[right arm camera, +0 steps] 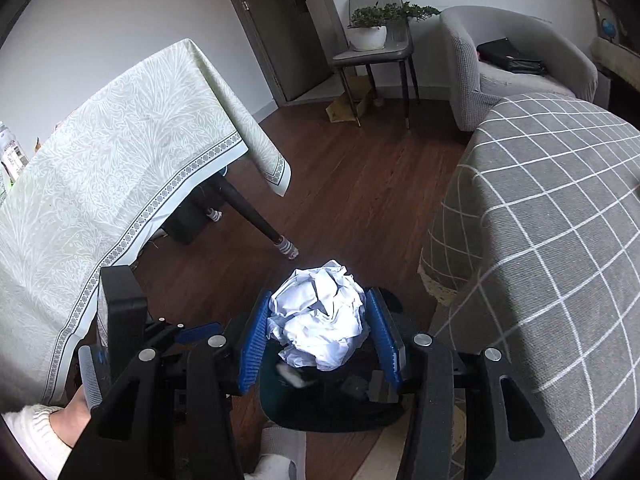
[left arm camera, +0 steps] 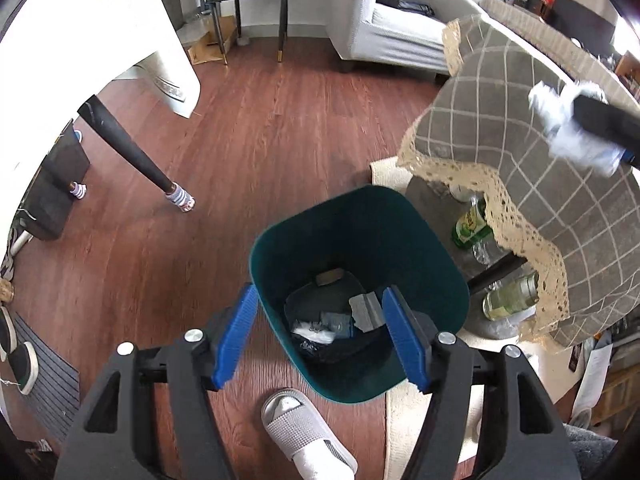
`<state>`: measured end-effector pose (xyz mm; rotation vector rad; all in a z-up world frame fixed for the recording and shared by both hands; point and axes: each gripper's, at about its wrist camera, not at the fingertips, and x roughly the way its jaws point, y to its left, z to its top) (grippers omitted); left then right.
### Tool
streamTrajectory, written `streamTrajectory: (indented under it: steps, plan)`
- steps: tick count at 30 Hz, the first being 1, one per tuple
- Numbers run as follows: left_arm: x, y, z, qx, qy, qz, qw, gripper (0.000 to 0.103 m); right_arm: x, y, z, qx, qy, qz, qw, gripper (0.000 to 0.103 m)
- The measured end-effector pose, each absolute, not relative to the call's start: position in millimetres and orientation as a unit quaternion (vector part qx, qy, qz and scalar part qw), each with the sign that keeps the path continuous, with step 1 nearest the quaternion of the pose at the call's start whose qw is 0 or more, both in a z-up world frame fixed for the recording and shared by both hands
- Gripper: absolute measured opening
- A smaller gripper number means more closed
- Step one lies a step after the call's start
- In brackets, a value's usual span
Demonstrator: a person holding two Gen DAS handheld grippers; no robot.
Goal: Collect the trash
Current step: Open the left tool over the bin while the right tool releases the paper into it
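Two grippers are in view. Right gripper (right arm camera: 320, 336): its blue fingers (right arm camera: 254, 346) pinch a crumpled white paper ball (right arm camera: 320, 320) from both sides, held in the air above the dark green trash bin (right arm camera: 280, 404), whose opening lies directly below the paper in the right wrist view. From the left wrist camera the same paper ball (left arm camera: 560, 128) appears at upper right, blurred, in front of the grey checked tablecloth (left arm camera: 540, 168) of the low bench.

Left gripper (left arm camera: 320, 338): fingers (left arm camera: 236, 336) spread wide, nothing between them, positioned over the near rim of the trash bin (left arm camera: 360, 220). The bin stands on the wooden floor (left arm camera: 240, 152) beside the bench and already contains assorted scraps (left arm camera: 336, 320), including grey and white pieces.

Several bottles (left arm camera: 472, 224) sit under the lace-edged cloth. One grey slipper (left arm camera: 300, 428) shows just beside the bin at the bottom of the frame.
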<state>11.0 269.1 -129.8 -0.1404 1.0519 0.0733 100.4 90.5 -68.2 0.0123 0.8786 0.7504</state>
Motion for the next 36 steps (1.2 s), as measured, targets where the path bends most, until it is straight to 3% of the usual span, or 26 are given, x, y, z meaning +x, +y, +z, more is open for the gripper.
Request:
streamTrajectory:
  steps: [21,24,36]
  plan:
    - [-4,291,-82,-0.1,0.434,0.04,0.895,0.068,106,144,-132,-0.049,0.48,0.354,0.801,0.049]
    - [-6,289,-77,-0.099,0.424,0.038,0.899,0.065,108,149,-145,-0.058,0.495,0.352,0.793,0.049]
    - [-6,281,-69,-0.104,0.418,0.008,0.903,0.036,104,164,-192,-0.101,0.538,0.341,0.764,0.049]
